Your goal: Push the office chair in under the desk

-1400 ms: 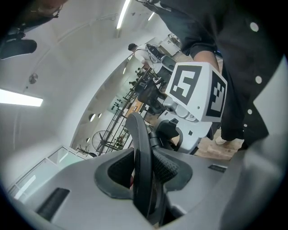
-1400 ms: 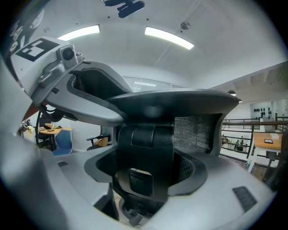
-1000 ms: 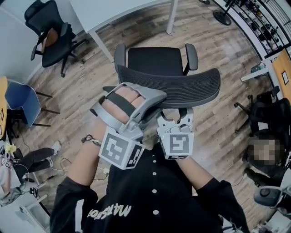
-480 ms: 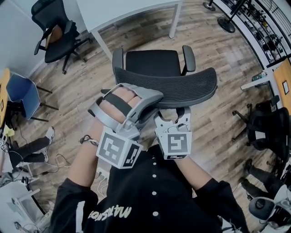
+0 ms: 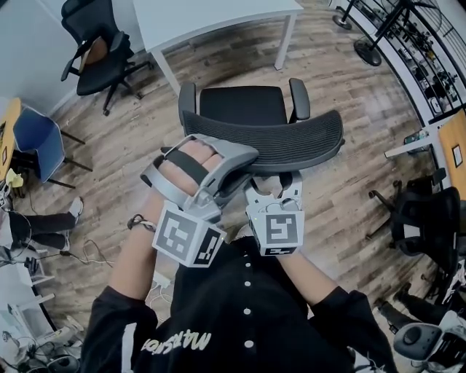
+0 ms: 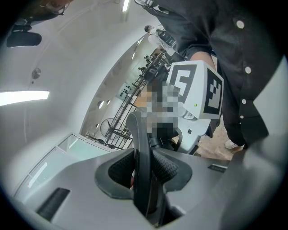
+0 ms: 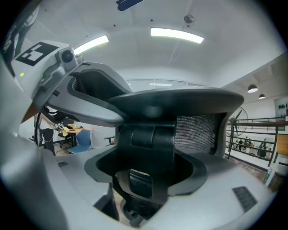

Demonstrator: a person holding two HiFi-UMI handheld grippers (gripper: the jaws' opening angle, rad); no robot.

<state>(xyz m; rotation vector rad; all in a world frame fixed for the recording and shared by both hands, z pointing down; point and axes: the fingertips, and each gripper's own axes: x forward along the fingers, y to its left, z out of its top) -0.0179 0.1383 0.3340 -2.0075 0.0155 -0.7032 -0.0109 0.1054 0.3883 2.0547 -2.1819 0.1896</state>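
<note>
Across the wooden floor [image 5: 349,182], a white desk [image 5: 211,18] stood at the far side, with its two near legs in sight. Close in front of it was the office chair [image 5: 244,105], its seat turned toward the desk and lying between those legs' line and the person, not yet under the top. The chair's mesh backrest [image 5: 291,142] curved wide on the person's side, with both armrests showing beyond it. Off to the far left stood a black chair [image 5: 98,47], and nearer on the left a blue chair [image 5: 33,138]; another dark chair [image 5: 422,218] sat at the right edge. The person's black shirt [image 5: 240,320] filled the near part of the head view. The left gripper [image 5: 244,164] reached to the backrest's upper edge, and its own view showed the jaws nearly together, their pads [image 6: 166,168] pressed on either side of the thin black rim [image 6: 143,152]. The right gripper [image 5: 275,182] sat just beside it, lower on the back, its jaws closed round the black bracket [image 7: 146,139] behind the backrest. Each gripper carried a marker cube [image 5: 188,237].
</note>
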